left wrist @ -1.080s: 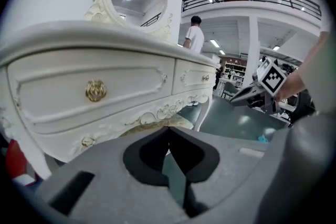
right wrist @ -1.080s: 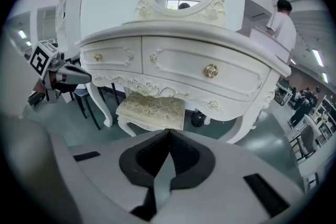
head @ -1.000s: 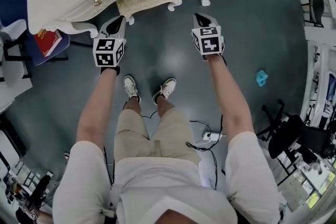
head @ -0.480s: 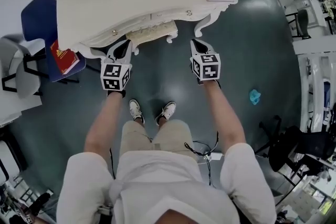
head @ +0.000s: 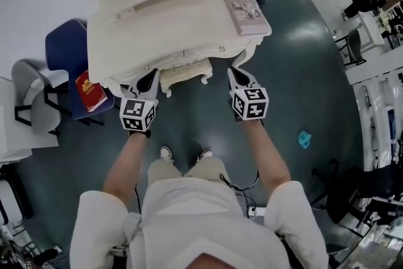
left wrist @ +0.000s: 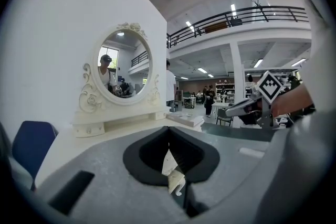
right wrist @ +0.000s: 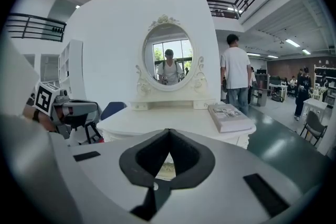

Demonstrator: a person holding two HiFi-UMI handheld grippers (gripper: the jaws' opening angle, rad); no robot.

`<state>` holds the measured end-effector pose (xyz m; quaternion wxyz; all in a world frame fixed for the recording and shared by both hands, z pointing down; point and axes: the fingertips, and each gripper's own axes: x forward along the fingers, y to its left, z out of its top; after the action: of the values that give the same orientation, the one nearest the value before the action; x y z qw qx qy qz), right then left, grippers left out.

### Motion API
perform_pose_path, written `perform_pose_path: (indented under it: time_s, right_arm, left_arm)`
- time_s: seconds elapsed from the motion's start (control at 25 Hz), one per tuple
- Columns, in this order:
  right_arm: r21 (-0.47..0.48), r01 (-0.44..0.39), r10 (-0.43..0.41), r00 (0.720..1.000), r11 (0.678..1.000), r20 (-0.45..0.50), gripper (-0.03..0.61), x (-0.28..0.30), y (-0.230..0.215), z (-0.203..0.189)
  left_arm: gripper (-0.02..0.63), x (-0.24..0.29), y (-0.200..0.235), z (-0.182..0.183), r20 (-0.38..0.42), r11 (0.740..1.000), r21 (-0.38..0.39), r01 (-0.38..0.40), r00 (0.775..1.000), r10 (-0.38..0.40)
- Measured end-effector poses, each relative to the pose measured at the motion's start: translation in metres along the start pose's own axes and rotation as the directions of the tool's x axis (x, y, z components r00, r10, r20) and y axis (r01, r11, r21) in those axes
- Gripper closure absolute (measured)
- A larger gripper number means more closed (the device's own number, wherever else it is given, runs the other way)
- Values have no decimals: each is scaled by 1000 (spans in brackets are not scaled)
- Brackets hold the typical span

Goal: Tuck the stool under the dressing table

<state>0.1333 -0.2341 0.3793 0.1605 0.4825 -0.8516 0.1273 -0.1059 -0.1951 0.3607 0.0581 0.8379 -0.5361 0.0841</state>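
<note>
Head view shows the stool (head: 184, 74), mostly under the dressing table (head: 157, 34), ahead between the closed, empty left gripper (head: 150, 77) and right gripper (head: 235, 74).

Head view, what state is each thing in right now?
Stool: mostly under the table, front edge showing.
Drawers: shut.
Pale book: closed, flat on the table.
Red book: closed, on the blue chair.
Left gripper: shut, empty.
Right gripper: shut, empty.

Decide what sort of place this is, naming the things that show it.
Probably a large open workshop or lab hall, not a home: the dressing table stands on a bare dark floor, with a railed balcony overhead and other people about.
</note>
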Motion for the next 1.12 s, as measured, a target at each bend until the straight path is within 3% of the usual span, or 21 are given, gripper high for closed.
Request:
perform_pose_path:
  time_s: [0.32, 0.64, 0.96, 1.12]
  right_arm:
    - [-30, -19, 22, 992, 999, 126, 578, -55, 13, 63]
    - [-74, 1, 19, 964, 997, 266, 578, -122, 15, 123]
    - [-50, 57, -37, 938, 997, 345, 578, -185, 8, 145]
    - [-45, 128, -104, 930, 991, 352, 578, -206, 8, 138]
  left_arm:
    - [598, -39, -4, 77, 122, 1000, 5, -21, 992, 21]
    - [598, -96, -3, 142, 247, 998, 39, -52, 968, 41]
    - [598, -150, -3, 171, 339, 996, -1, -93, 937, 88]
    - [598, -171, -10, 172, 345, 993, -2, -116, 932, 109]
